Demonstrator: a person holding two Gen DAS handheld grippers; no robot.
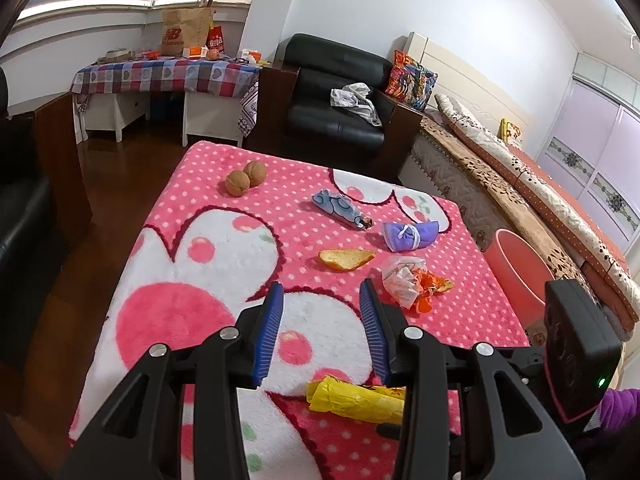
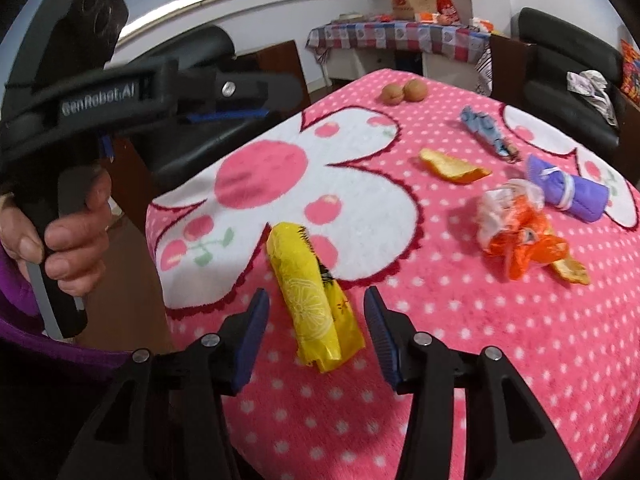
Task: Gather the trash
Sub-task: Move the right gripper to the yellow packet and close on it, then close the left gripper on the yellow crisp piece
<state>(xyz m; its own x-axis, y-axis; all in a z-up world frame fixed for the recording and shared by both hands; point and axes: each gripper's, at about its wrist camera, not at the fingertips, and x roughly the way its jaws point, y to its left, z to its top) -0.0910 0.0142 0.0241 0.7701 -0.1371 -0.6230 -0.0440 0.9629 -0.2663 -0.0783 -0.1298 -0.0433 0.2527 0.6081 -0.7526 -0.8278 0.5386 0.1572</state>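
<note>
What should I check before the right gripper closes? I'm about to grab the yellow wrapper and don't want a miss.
1. Right gripper open: ok.
2. Yellow wrapper lies between its fingers: ok.
3. Pads touching the wrapper: not yet, gaps on both sides.
4. Nothing else between the fingers: ok; the orange wrapper lies apart.
5. Left gripper empty and out of the way: ok.
6. Pink bin beside the table, open: ok; its contents, cannot tell.

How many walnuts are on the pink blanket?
2. Both walnuts sit touching at the blanket's far end: one nearer, the other just behind it. None appear hidden.
</note>
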